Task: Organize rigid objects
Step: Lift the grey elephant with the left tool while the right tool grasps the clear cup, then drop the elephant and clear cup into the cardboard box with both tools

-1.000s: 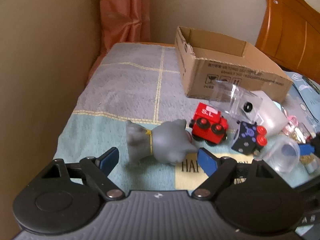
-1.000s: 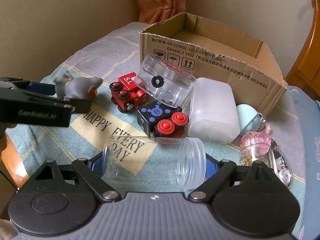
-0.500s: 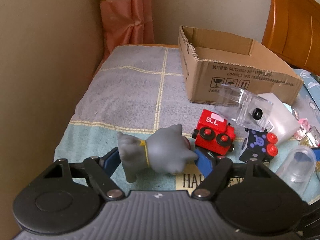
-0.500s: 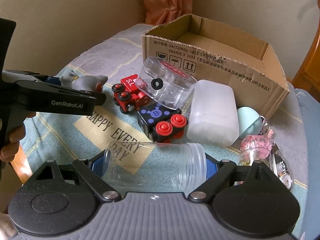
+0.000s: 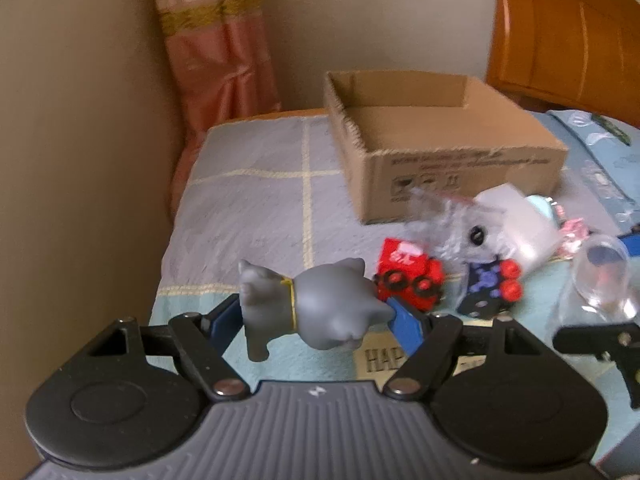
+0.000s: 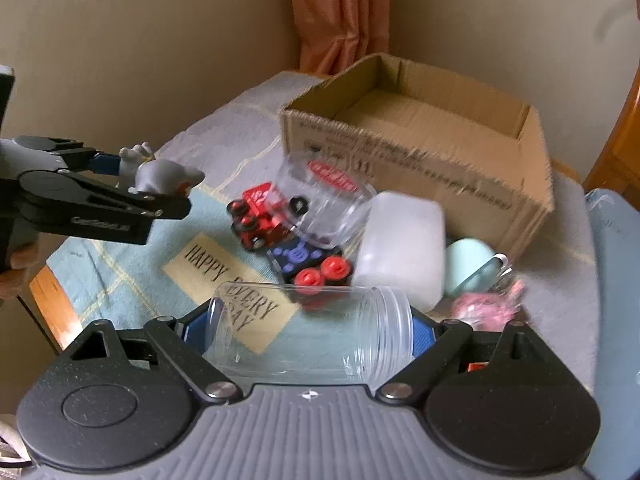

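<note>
Left gripper jaws just closed further, pinching grey cat figurine, held clear above bedspread. Right gripper clamped sideways on clear plastic jar. Open cardboard box stood behind red toy train.

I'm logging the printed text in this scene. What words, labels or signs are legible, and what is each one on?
"HAPPY EVERY DAY": tan patch on the blue cloth; the held clear jar overlaps part of it.
White marking on the red toy train: blurred, unreadable.
Print and handling symbols on the cardboard box: blurred.
Red label on the clear container: unreadable.
Brand on the left hand-held gripper: too blurred.
</note>
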